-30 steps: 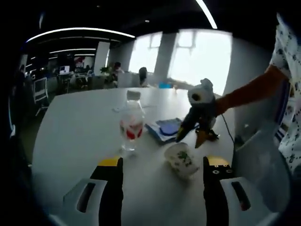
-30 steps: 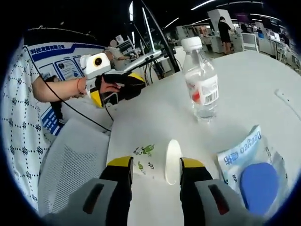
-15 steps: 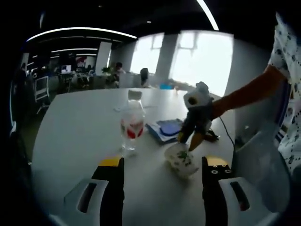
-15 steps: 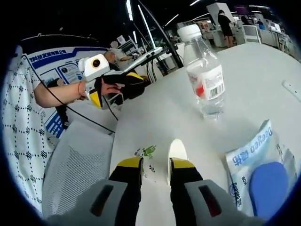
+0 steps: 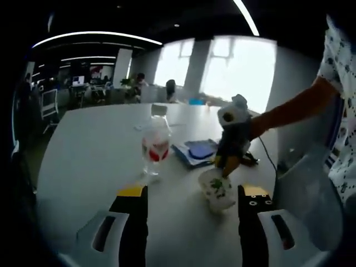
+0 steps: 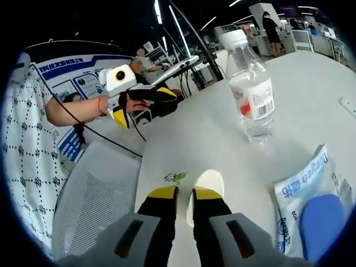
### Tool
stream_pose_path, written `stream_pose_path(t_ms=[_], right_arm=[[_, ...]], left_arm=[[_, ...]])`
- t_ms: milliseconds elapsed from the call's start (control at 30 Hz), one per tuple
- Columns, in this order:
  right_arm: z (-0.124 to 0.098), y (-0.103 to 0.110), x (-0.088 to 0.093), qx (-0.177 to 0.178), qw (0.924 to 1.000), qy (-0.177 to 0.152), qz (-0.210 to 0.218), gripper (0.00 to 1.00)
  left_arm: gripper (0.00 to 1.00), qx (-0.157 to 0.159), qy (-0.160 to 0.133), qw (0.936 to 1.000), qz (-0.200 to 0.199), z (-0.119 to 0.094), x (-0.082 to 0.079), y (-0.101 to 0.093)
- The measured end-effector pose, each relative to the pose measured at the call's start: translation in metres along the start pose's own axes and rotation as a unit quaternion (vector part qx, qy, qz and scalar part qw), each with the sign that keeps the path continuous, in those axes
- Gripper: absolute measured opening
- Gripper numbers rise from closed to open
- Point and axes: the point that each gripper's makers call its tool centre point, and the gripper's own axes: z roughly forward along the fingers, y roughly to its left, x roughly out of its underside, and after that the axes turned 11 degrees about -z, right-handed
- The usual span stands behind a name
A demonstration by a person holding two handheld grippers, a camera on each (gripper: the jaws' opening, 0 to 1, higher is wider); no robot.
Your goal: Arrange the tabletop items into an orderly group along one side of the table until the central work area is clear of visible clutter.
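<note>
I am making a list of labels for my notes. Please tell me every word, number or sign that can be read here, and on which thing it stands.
"Deeyeo": on the pack, partly readable; the smaller print under it is too blurred.
Bottle label: a barcode, digits too small.
Poster behind the person: blue headline characters, too blurred to read.
Cup: green marks, no legible words.

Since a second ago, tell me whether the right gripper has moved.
Yes. In the left gripper view the right gripper has come down from beside the blue pouch onto the paper cup, its jaws closing on the rim.
</note>
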Motion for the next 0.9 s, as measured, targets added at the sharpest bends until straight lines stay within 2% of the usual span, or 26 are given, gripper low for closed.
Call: stream_pose_path(t_ms=[400,767,900], right_arm=[[0.0,0.016,-0.008,-0.034,0.999,-0.017,0.024,0.0],[-0.007,0.018,-0.013,-0.022,0.9995,-0.02,0.014,0.0],[-0.015,0.014,-0.019,-0.003,0.9997,-0.024,0.002,0.0]], left_arm=[[0.59,0.005,-0.001,1.0,0.001,-0.001,0.0,-0.004],[0.58,0.01,0.001,0.9999,0.004,0.001,-0.002,-0.007],[0.57,0.012,0.001,0.9999,0.006,0.002,-0.003,-0.008]])
